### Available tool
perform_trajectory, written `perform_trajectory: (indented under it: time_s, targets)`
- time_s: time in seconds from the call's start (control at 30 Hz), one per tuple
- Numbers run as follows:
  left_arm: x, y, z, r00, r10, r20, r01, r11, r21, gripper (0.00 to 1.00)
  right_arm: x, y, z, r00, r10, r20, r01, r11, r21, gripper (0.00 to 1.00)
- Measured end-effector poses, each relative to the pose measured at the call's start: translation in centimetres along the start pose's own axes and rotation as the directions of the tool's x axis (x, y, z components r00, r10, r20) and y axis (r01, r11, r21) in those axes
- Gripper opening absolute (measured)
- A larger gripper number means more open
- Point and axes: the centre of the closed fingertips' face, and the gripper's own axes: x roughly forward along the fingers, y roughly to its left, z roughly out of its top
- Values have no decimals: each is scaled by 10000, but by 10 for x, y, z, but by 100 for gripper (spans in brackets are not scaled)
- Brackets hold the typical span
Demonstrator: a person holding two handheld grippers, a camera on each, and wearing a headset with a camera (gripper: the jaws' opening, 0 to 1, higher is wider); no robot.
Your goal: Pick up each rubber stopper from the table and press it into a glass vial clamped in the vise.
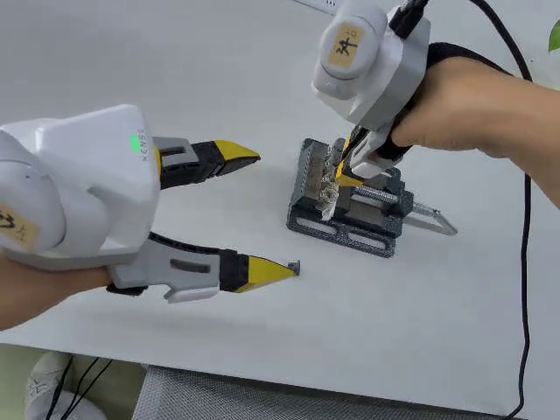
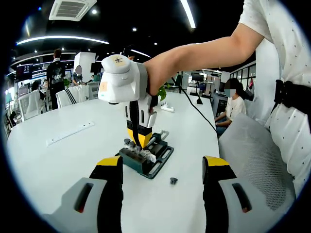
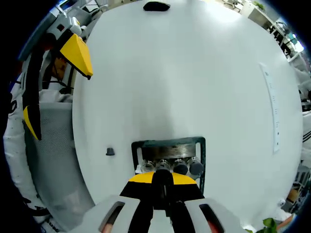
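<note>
We see the right gripper (image 3: 163,180) pointing down over the vise, its yellow-tipped jaws closed on a small black rubber stopper (image 3: 163,174). That stopper sits at the mouth of a vial in the row of small clear glass vials (image 3: 147,167). We cannot tell how far in it is. In the right gripper view, the 2 vials to its right have dark tops. The row is clamped upright in the dark grey metal vise (image 3: 167,145), which stands on the white desk (image 1: 219,70).

The left gripper (image 1: 276,212) hangs well apart from the vise, jaws wide and holding nothing. A loose black rubber stopper (image 1: 295,267) lies on the desk just beside its lower jaw tip; we cannot tell if they touch.
</note>
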Motion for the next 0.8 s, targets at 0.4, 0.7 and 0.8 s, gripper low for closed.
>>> perform_trajectory:
  time_s: [0.4, 0.7, 0.8]
  targets:
    - [2, -3, 0, 10000, -20, -51, 19, 10000, -56, 65, 0, 0, 1, 9973, 55, 731, -86, 9991, 420, 6]
    - [2, -3, 2, 10000, -29, -43, 29, 10000, -58, 64, -1, 2, 0, 9978, 10, 660, -47, 9984, 565, 5]
    - [0, 0, -3, 10000, -21, -49, 20, 10000, -76, 64, -1, 4, 0, 9988, 5, 480, -29, 9987, 505, 5]
